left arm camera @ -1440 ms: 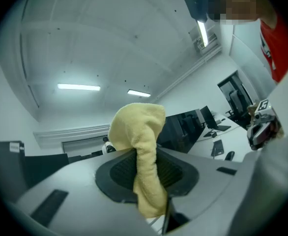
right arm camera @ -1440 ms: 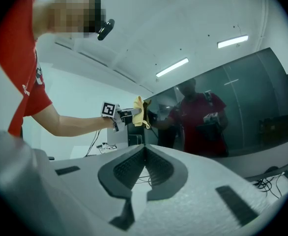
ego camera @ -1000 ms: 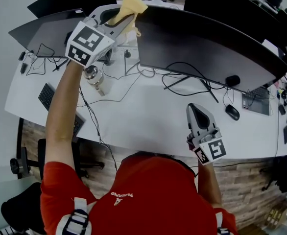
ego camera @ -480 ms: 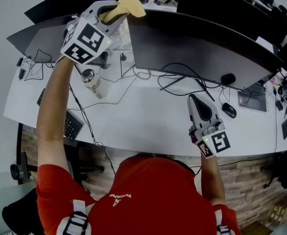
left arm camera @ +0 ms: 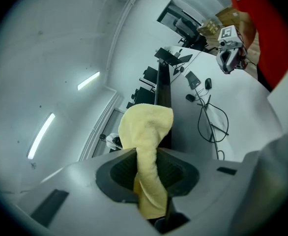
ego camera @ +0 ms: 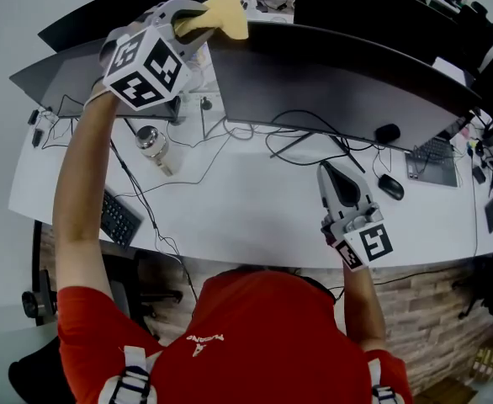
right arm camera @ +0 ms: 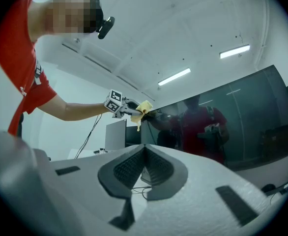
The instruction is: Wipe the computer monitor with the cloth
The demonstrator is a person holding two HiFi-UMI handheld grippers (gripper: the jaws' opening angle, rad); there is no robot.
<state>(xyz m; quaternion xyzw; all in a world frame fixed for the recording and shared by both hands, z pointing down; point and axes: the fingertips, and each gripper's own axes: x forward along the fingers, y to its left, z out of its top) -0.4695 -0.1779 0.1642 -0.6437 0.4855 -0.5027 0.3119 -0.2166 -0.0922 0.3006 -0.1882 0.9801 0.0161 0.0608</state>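
A long white table (ego camera: 246,200) spans the head view, and on it stands a wide, curved, dark computer monitor (ego camera: 339,82), seen there only from above and behind. The right gripper view alone shows its glossy screen (right arm camera: 242,122), which mirrors a person in a red shirt. A second, smaller monitor (ego camera: 61,66) stands to its left. The left hand-held gripper (ego camera: 189,22) is raised on an outstretched arm at the big monitor's upper left corner. Its jaws are clamped on a yellow cloth (ego camera: 221,15), whose loose end bunches out past the jaw tips against the monitor's top edge. From the left gripper view the cloth (left arm camera: 146,132) runs pinched between the ribbed pads of that hand-held gripper (left arm camera: 151,173), with the monitor's thin edge just behind it. In the right gripper view the cloth (right arm camera: 143,109) seems to touch the screen's corner, though it is too small there to be sure. The right hand-held gripper (ego camera: 337,183) is held low over the table's near side, well apart from the monitor; its own view shows its jaws (right arm camera: 144,163) closed together with nothing between them. Black cables (ego camera: 314,137) trail under the monitor, with a keyboard (ego camera: 119,217), a metal flask (ego camera: 152,146) and a mouse (ego camera: 391,187) nearby.
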